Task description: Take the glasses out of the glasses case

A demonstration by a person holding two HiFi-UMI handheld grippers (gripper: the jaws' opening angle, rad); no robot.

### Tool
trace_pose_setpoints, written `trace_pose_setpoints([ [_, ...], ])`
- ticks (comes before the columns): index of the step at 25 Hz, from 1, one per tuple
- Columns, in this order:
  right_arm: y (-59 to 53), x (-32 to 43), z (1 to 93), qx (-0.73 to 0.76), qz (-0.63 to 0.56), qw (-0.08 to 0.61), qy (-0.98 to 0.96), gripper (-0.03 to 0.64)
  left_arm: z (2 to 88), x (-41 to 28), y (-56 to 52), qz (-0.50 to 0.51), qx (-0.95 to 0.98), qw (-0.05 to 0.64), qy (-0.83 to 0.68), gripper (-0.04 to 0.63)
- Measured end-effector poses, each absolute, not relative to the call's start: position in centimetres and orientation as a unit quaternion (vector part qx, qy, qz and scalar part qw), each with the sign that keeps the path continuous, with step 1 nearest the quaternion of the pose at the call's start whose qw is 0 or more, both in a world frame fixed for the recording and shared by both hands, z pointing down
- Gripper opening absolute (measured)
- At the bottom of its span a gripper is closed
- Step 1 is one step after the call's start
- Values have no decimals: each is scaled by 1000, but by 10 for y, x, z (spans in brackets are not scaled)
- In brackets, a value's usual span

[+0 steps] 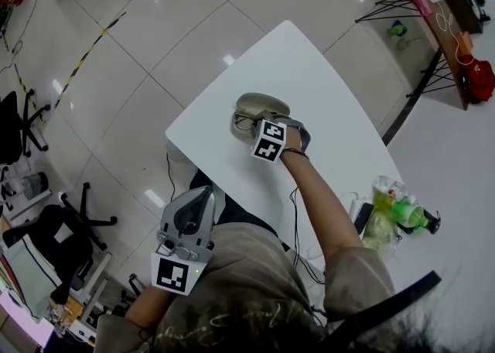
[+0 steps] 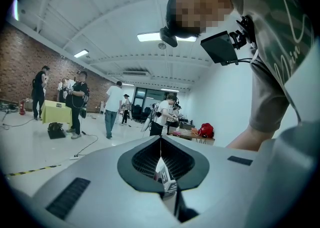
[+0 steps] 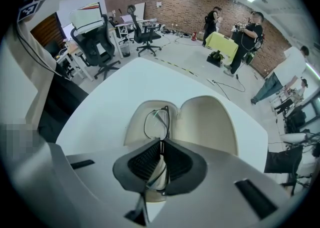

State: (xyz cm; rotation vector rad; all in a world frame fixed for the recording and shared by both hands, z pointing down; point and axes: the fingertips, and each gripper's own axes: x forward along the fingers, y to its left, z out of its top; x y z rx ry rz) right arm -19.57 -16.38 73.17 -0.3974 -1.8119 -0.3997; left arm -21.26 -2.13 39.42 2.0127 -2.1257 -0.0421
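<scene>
An open beige glasses case (image 1: 259, 104) (image 3: 207, 122) lies on the white table (image 1: 309, 88), its lid folded back flat. Thin black-framed glasses (image 3: 156, 122) (image 1: 244, 121) rest in the case's left half. My right gripper (image 3: 160, 167) (image 1: 263, 128) reaches over that half, and its jaws are shut on the glasses' frame. My left gripper (image 1: 189, 220) hangs low beside the person's body, off the table, pointing up into the room with its jaws (image 2: 161, 169) shut and empty.
Green bottles and a bag (image 1: 394, 212) sit at the table's right end with a phone (image 1: 361, 217) and cable. Office chairs (image 3: 97, 47) stand beyond the table's left side. Several people (image 2: 77, 104) stand in the room behind.
</scene>
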Motion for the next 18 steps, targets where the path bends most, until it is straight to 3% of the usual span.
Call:
trace_pose_setpoints([
  [18,-170,-206,711,-156,-201,584,-771,25,378,-206,-2,-27,699,89,-709,9],
])
